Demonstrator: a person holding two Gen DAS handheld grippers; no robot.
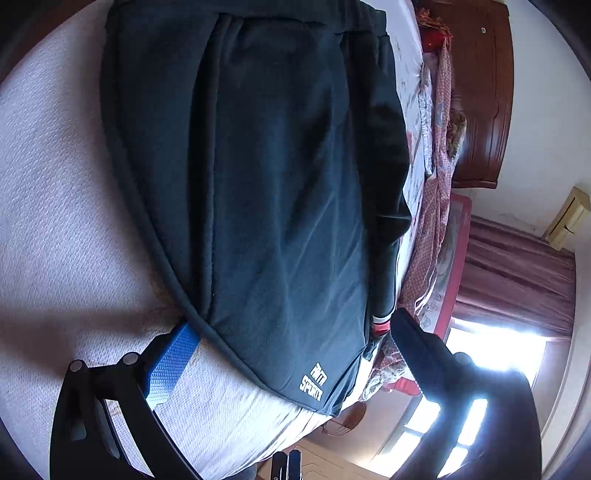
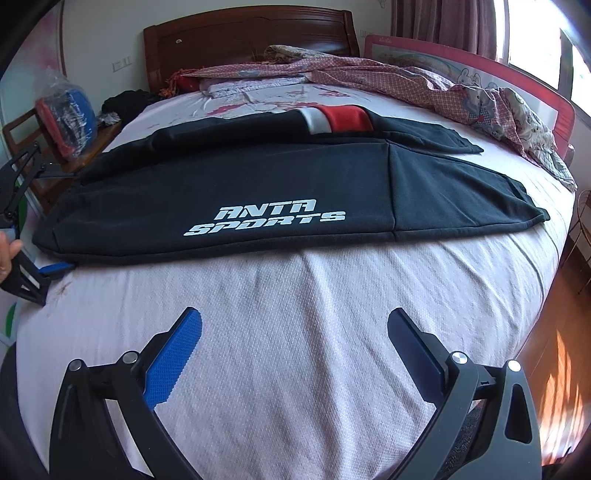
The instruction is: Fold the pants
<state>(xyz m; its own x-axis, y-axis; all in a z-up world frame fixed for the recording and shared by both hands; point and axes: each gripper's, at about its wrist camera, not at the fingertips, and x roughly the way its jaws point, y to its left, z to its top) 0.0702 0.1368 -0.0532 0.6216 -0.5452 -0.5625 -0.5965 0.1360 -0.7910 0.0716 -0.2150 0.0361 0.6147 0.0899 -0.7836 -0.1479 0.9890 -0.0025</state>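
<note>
The dark pants (image 2: 258,192) with white "ANTA SPORTS" lettering lie flat across the bed, a red and white band (image 2: 336,116) showing on the far layer. They fill the left wrist view (image 1: 266,184). My left gripper (image 1: 291,328) is open, its jaws straddling the pants' near end; its blue finger (image 1: 173,365) lies on the sheet at the hem. It shows at the left edge of the right wrist view (image 2: 48,271). My right gripper (image 2: 295,332) is open and empty above the bare sheet, short of the pants.
The bed's white sheet (image 2: 295,332) spreads in front. A patterned quilt (image 2: 424,81) is bunched at the far right by a pink rail (image 2: 480,62). A wooden headboard (image 2: 251,33) stands behind. A chair with a bagged bundle (image 2: 66,114) sits left.
</note>
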